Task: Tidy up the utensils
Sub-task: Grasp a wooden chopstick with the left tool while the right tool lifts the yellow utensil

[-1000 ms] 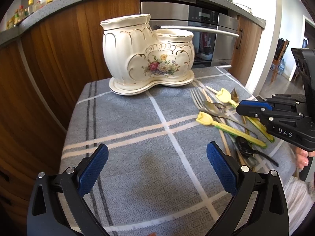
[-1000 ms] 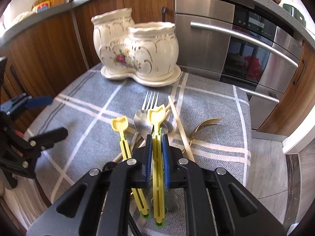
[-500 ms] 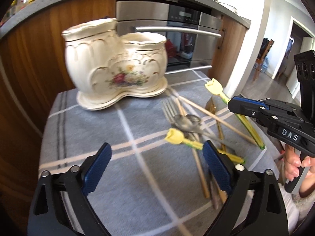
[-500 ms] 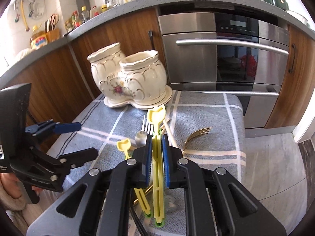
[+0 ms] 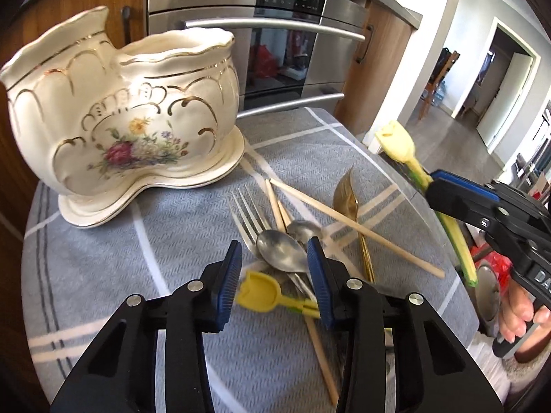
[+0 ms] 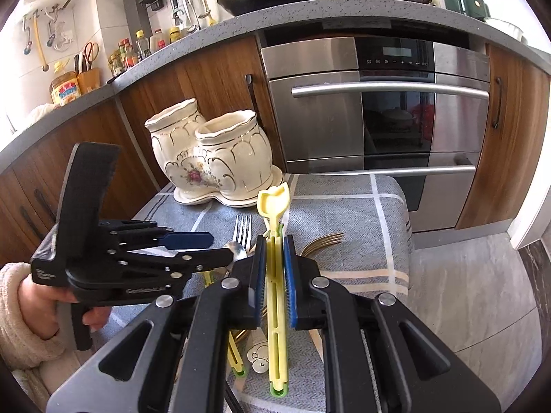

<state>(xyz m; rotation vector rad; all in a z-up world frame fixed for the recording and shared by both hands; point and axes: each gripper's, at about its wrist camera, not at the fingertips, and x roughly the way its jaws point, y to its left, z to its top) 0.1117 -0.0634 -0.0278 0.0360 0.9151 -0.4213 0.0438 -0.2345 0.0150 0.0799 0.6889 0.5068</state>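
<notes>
My right gripper (image 6: pixel 274 275) is shut on a yellow plastic utensil (image 6: pixel 273 206) and holds it above the table; the left wrist view shows that gripper (image 5: pixel 447 192) at the right with the utensil's head (image 5: pixel 396 141) sticking up. My left gripper (image 5: pixel 273 275) hangs over the utensil pile with its jaws closing. A second yellow utensil (image 5: pixel 258 292) and a silver spoon (image 5: pixel 280 254) lie between its pads, which do not press on either. The cream ceramic two-pot holder (image 5: pixel 137 113) stands at the back left, empty as far as I can see.
A silver fork (image 5: pixel 248 213), wooden chopsticks (image 5: pixel 344 223) and a gold utensil (image 5: pixel 347 196) lie crossed on the grey checked cloth (image 5: pixel 103 275). Behind the small table are wooden cabinets and a steel oven (image 6: pixel 378 120). The floor drops away at the right edge.
My left gripper has swung right over the pile and its jaws have narrowed around the second yellow utensil. My right gripper has lifted its yellow utensil off the cloth.
</notes>
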